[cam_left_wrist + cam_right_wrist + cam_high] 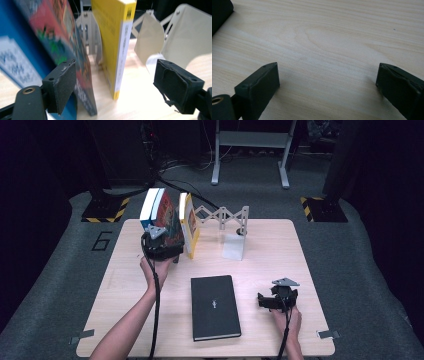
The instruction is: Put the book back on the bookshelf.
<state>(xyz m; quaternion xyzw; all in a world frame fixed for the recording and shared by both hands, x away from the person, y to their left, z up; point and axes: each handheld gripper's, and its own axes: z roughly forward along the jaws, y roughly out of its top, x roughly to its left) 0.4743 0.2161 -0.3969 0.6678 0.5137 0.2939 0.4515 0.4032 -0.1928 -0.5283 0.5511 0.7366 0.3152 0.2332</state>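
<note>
Light wood tabletop (280, 245) carrying all items. Black book (215, 306) flat at centre front, between both hands. Colourful book (167, 222) upright at rear left, leaning against blue-and-white book (150, 207); yellow book (190, 225) upright just beside, ahead of folding metal rack (225, 217). Left tongs (115, 85) released, gaping, one pad against colourful book's cover, yellow book between the pads untouched. Right tongs (327, 82) released, wide apart over bare wood at right front.
</note>
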